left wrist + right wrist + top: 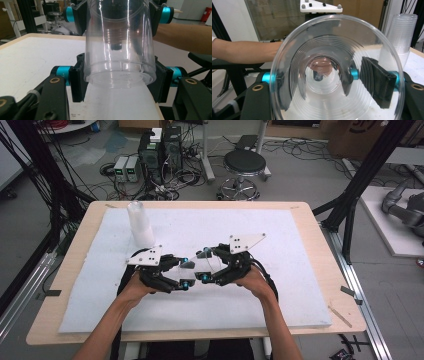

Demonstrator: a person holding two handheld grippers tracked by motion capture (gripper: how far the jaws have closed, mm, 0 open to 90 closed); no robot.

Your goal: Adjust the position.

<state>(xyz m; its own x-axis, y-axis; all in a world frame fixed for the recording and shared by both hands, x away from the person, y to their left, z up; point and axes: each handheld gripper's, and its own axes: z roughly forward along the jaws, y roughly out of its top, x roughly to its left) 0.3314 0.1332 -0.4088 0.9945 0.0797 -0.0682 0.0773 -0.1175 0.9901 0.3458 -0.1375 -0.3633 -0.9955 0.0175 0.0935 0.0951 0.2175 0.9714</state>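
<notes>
Clear plastic catches the light between the two grippers: a cup [199, 266] lies on its side in the air, over the white mat [300, 270] that covers the wooden table [320, 240]. The left gripper [186, 272] and the right gripper [204, 265] meet nose to nose at the cup, each in a hand that comes up from the near edge.

In the left gripper view the cup [120, 50] sits base-first between that tool's black jaws, which press on its two sides near the closed bottom; the pads touch the wall left and right. Farther along the cup, at its wide end, the other tool's jaws with their teal knobs flank the rim, and a bare forearm [182, 37] crosses beyond on the right.

In the right gripper view the open mouth of the cup [337, 72] faces the camera, ridged rings leading down to the base. One of that tool's jaws lies inside the cup at the right, against the wall, and the other shows outside the rim at the left, so the jaws are parted around the rim; whether they truly pinch the wall I cannot tell. Beyond the cup stands the left tool with its grey plate on top.

A stack of cups [140, 224] stands upright on the mat beyond the left gripper, well apart from it; in the right gripper view the stack [402, 37] rises at the far right.
</notes>
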